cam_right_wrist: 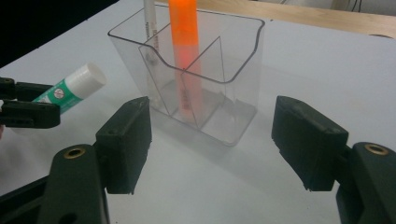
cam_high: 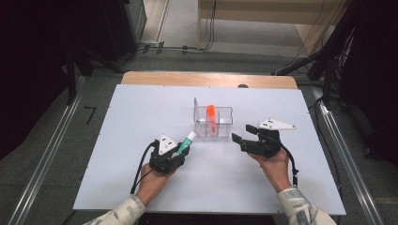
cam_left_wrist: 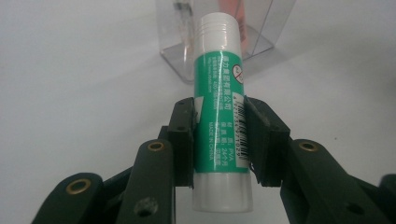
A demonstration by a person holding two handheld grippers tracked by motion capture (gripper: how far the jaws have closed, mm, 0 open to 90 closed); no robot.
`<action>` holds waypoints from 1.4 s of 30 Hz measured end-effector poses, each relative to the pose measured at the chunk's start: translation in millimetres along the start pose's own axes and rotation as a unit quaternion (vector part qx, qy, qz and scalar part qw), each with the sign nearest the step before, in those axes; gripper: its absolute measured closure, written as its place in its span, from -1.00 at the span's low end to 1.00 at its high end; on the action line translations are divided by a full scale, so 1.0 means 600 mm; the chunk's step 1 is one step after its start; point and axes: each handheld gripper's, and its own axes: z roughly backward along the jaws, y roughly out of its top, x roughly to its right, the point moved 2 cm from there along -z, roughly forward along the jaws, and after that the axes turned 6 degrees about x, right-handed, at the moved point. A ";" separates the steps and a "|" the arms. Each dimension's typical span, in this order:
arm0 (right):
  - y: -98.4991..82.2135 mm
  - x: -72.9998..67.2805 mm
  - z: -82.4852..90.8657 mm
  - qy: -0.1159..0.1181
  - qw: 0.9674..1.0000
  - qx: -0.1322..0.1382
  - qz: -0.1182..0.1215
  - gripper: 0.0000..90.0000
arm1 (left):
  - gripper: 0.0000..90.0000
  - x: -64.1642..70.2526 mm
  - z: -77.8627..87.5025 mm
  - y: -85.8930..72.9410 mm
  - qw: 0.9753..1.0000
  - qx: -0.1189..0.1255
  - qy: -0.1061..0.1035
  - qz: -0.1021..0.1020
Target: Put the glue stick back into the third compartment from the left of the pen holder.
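Two grippers we note: left gripper (cam_high: 184, 149) clamps a glue stick (cam_left_wrist: 221, 102) just beside the clear organiser (cam_high: 213, 123); right gripper (cam_high: 243, 133) gapes empty.

Black left gripper (cam_high: 174, 149), brass rivets, grey plate, patterned sleeves

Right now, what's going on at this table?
A person holds a gripper in each hand. The left gripper is clamped on a green-and-white glue stick, its cap end pointing toward the clear divided holder. An orange highlighter and a white pen stand in that holder. The right gripper waits open just in front of it, holding nothing.
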 end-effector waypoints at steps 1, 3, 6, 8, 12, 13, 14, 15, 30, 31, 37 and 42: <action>0.001 -0.001 -0.001 0.002 1.000 0.000 0.000 -0.40 | 0.46 0.004 -0.003 0.002 1.000 0.002 -0.002 0.000; 0.002 -0.004 -0.002 0.006 1.000 0.001 -0.003 -0.40 | 0.46 0.011 -0.008 0.007 1.000 0.009 -0.004 -0.001; 0.003 -0.009 -0.005 0.013 1.000 0.001 -0.005 -0.40 | 0.46 0.019 -0.014 0.013 1.000 0.018 -0.008 0.002; 0.004 -0.013 -0.007 0.015 1.000 0.001 -0.003 -0.40 | 0.46 0.024 -0.018 0.016 1.000 0.020 -0.010 0.000; 0.005 -0.019 -0.011 0.020 1.000 0.001 -0.001 -0.40 | 0.46 0.030 -0.027 0.018 1.000 0.025 -0.011 0.001; 0.005 -0.020 -0.012 0.020 1.000 0.001 -0.001 -0.40 | 0.46 0.031 -0.029 0.019 1.000 0.025 -0.011 0.001; 0.005 -0.021 -0.013 0.022 1.000 0.002 -0.001 -0.40 | 0.46 0.032 -0.029 0.020 1.000 0.025 -0.011 0.001; 0.006 -0.022 -0.014 0.023 1.000 0.001 -0.001 -0.40 | 0.46 0.033 -0.031 0.020 1.000 0.027 -0.012 0.002; 0.009 -0.042 -0.030 0.048 0.999 0.000 -0.007 -0.39 | 0.46 0.048 -0.050 0.030 0.999 0.042 -0.012 -0.001; 0.009 -0.043 -0.031 0.049 0.999 -0.001 -0.007 -0.39 | 0.46 0.049 -0.050 0.030 0.999 0.043 -0.012 -0.004; 0.009 -0.050 -0.038 0.059 0.998 -0.004 -0.015 -0.39 | 0.46 0.061 -0.053 0.035 0.998 0.054 -0.019 -0.003; 0.008 -0.057 -0.045 0.069 0.997 -0.004 -0.021 -0.39 | 0.46 0.077 -0.055 0.038 0.998 0.063 -0.029 -0.006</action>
